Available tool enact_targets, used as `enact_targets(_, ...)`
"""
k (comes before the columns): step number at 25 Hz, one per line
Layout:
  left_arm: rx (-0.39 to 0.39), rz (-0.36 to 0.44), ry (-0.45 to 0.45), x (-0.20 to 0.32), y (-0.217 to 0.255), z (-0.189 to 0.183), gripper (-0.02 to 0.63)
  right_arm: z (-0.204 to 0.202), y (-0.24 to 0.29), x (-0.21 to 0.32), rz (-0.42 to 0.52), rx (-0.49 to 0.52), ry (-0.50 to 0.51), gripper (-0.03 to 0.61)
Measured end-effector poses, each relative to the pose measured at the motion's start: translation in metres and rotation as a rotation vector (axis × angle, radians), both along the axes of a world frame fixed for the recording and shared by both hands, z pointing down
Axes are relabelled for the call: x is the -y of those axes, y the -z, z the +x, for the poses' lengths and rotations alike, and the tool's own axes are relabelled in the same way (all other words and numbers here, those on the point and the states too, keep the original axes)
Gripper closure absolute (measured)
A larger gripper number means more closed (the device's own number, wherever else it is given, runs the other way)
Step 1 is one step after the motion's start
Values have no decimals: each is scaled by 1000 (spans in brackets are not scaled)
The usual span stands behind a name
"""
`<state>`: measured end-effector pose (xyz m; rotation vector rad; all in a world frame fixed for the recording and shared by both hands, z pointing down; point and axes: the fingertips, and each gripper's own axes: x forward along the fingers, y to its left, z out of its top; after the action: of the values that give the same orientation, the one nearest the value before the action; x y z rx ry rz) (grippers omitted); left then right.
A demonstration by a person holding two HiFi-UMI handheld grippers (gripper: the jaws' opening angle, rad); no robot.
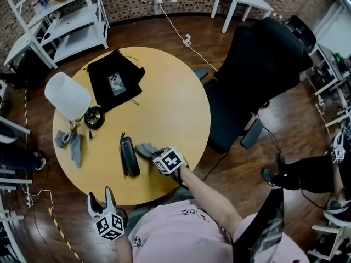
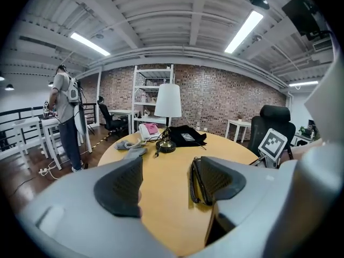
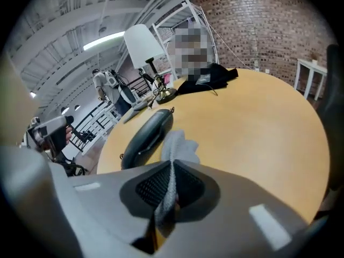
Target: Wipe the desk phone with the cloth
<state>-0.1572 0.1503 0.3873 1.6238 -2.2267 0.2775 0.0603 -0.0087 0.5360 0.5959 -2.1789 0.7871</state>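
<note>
A black phone handset [image 1: 129, 155] with a coiled cord lies near the front of the round wooden table [image 1: 175, 108]. Just right of it my right gripper [image 1: 157, 154] is shut on a grey cloth [image 1: 145, 149], which rests on the table beside the handset. In the right gripper view the cloth [image 3: 180, 147] is pinched between the pads and the handset [image 3: 148, 136] lies just left of it. My left gripper [image 1: 102, 201] hangs open and empty off the table's front edge. Its view has the handset [image 2: 196, 183] partly behind one pad.
A white-shaded lamp [image 1: 67, 96] stands at the table's left, with more grey cloths [image 1: 71, 144] beside its base. A black bag [image 1: 114, 80] lies at the back. A black office chair [image 1: 252, 75] stands to the right. A person [image 2: 64, 120] stands far left.
</note>
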Motion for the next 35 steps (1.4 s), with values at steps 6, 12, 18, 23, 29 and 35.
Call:
enact_targets(6, 15, 3, 52, -4, -1, 37, 265, 52, -2, 39, 43, 33, -22, 554)
enact_targets(12, 7, 14, 28, -8, 13, 51, 264, 74, 27, 57, 183, 116, -98, 409)
enact_targets(18, 5, 53, 21, -8, 28, 42, 265, 83, 94, 41, 402, 139, -49, 379)
enact_targets(23, -60, 234, -35, -12, 96, 64, 264, 63, 187, -11, 613, 306, -31, 379)
enact_targets(29, -164, 403, -115, -6, 152, 98, 265, 63, 291, -57, 835, 536, -176, 379)
enact_targets(35, -132, 383, -160, -8, 152, 111, 265, 62, 290, -63, 830, 540, -175, 379)
